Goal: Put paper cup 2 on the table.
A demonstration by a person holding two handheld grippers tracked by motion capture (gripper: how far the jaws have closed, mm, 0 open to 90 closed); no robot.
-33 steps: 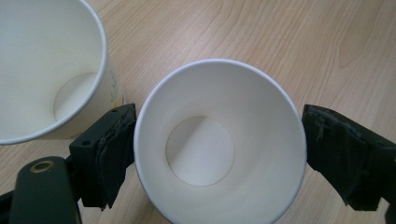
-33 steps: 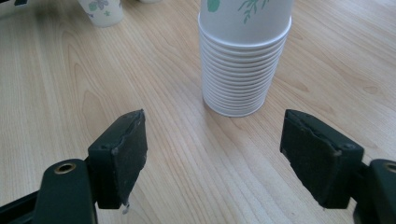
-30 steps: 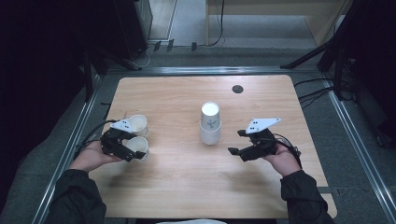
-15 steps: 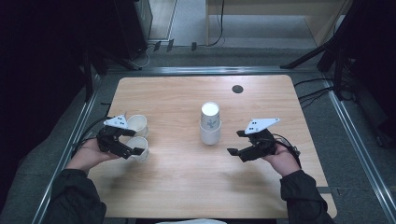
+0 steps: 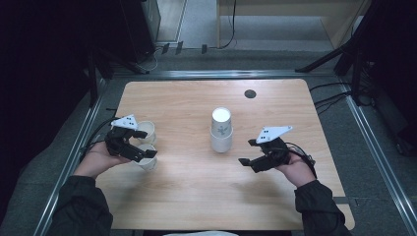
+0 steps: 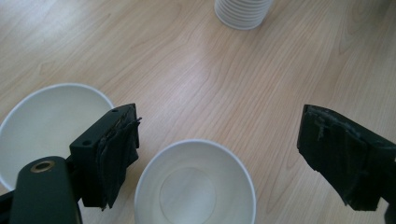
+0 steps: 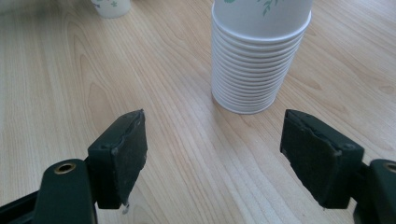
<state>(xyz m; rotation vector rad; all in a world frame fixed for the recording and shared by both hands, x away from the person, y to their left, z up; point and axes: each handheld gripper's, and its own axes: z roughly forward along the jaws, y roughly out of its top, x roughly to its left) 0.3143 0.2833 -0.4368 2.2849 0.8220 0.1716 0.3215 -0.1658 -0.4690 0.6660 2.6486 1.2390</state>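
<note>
Lifting left gripper (image 5: 140,147) slightly off near cup (image 6: 195,184), jaws wide, empty; holding right gripper (image 7: 212,156) gaping toward cup stack (image 7: 257,60); clearing rim before swinging away.

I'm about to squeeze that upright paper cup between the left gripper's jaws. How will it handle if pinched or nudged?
The paper cup looks thin-walled and empty, so it is probably very light and may dent under a firm pinch. Standing on its narrower base, it could slide or tip if a jaw of the left gripper bumps the rim. On its side it would likely roll in a curve.
</note>
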